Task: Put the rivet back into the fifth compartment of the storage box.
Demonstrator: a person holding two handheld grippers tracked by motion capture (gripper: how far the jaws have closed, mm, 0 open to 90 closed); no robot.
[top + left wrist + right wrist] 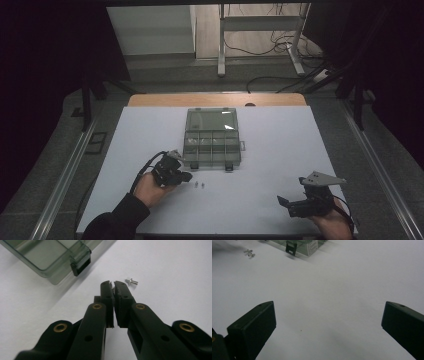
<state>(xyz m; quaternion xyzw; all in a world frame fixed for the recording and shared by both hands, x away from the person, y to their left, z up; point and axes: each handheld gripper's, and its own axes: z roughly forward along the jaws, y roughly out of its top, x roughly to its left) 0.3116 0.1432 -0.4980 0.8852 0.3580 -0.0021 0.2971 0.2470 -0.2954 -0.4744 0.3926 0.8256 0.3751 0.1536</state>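
Left gripper low over the white tabletop, jaws pinched nearly together with a small bright sliver caught at the tips, likely one tiny screw, though too small to tell for sure. Second screw lying loose on the tabletop just past the jaw tips, apart from them. In the high view, two small specks just beside the left gripper, near the front edge of the box. Clear divided box parked mid-tabletop with lid flipped open toward the far side, compartments exposed, probably so small parts can drop straight in; front latch close to the left gripper. Grip at the very tips suits a part this tiny. Right gripper resting off to the right, well apart from the box, jaws spread wide with nothing between them, probably kept clear of the pick.
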